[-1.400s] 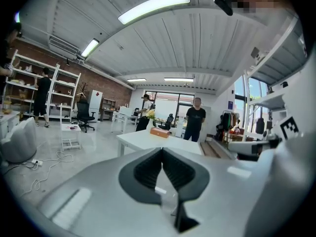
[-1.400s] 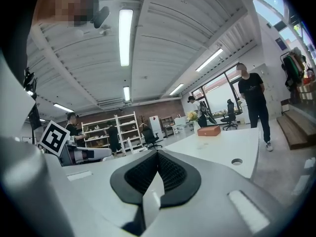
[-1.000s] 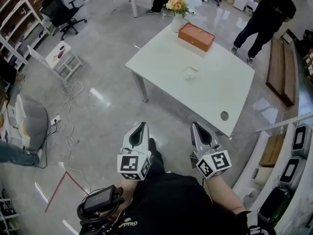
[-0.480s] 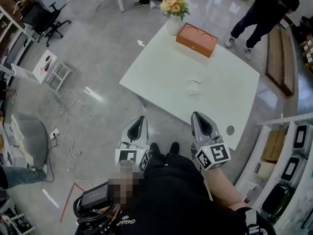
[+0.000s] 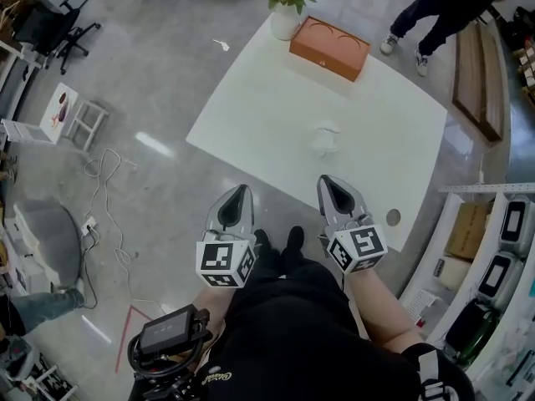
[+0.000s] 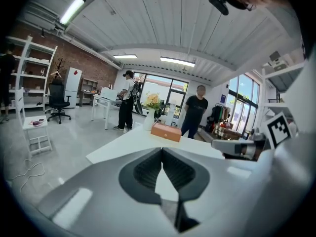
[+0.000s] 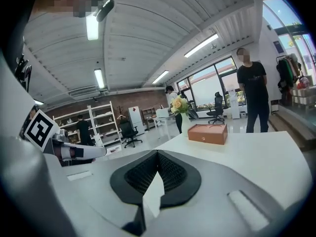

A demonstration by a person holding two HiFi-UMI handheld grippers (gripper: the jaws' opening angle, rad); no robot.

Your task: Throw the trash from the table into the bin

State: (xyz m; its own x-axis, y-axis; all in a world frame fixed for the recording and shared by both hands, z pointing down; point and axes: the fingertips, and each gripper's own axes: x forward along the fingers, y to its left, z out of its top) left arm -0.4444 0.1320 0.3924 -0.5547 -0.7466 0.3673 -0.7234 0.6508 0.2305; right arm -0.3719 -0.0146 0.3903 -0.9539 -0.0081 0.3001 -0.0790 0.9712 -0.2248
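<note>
Presently, I hold both tools side by side at the near edge of the white surface (image 5: 251, 115), which I judge to be an approach rather than a reach. Left tool (image 5: 240, 192): jaws together, nothing between them. Right tool (image 5: 325, 182): jaws together, likewise empty. Crumpled paper trash (image 5: 326, 138) lies on the surface ahead of the right tool, apart from it and nearer than the orange box (image 5: 328, 48). I can identify no bin.

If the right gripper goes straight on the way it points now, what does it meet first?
Likely the crumpled white trash on the white table, dead ahead of the right gripper; height is unclear, so the table may come first.
</note>
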